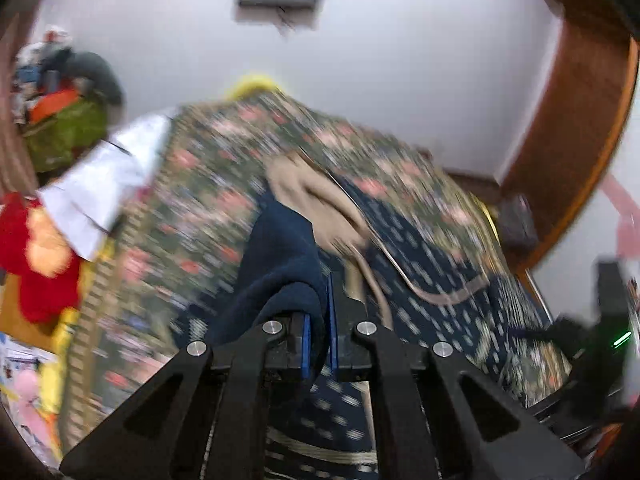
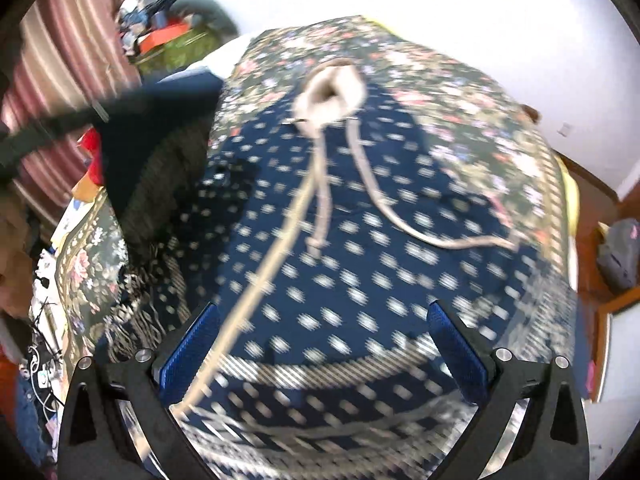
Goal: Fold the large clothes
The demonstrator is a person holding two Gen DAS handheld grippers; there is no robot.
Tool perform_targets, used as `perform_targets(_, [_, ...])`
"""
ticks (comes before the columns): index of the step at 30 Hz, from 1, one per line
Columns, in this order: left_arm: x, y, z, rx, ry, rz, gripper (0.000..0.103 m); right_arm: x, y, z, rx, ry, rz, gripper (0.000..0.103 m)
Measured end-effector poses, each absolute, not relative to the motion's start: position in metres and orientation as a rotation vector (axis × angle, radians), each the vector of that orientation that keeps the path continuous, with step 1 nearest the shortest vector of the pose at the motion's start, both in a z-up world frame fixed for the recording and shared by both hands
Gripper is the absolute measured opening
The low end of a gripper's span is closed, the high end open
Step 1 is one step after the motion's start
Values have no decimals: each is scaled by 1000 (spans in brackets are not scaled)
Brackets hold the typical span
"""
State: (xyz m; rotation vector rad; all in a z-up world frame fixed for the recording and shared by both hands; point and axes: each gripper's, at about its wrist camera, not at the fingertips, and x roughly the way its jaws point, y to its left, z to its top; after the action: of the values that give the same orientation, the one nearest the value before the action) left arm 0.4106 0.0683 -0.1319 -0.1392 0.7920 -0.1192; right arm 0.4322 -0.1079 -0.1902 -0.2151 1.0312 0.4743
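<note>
A large navy garment with white dots and beige trim [image 2: 360, 240] lies spread on a floral bedspread [image 2: 460, 92]. Its beige neck opening [image 2: 332, 92] is at the far end. My left gripper [image 1: 319, 304] is shut on a fold of the garment's navy fabric [image 1: 280, 264], lifted above the bed. The garment's dotted part also shows in the left wrist view [image 1: 432, 264]. My right gripper [image 2: 320, 328] is open and empty, hovering over the garment's striped hem [image 2: 320, 376]. Both views are motion blurred.
A white pillow [image 1: 100, 184] and a red and orange soft toy [image 1: 44, 256] lie at the bed's left side. A pile of bags and clothes [image 2: 172, 36] sits at the far left. A wooden frame [image 1: 580, 128] stands on the right. A grey bag [image 2: 620, 252] lies on the floor.
</note>
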Motion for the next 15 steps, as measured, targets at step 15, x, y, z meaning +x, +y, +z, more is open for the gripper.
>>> perform_targets(15, [378,-10,-241,4,1141,-257,45,393,-166,-195,-293,1012,426,103])
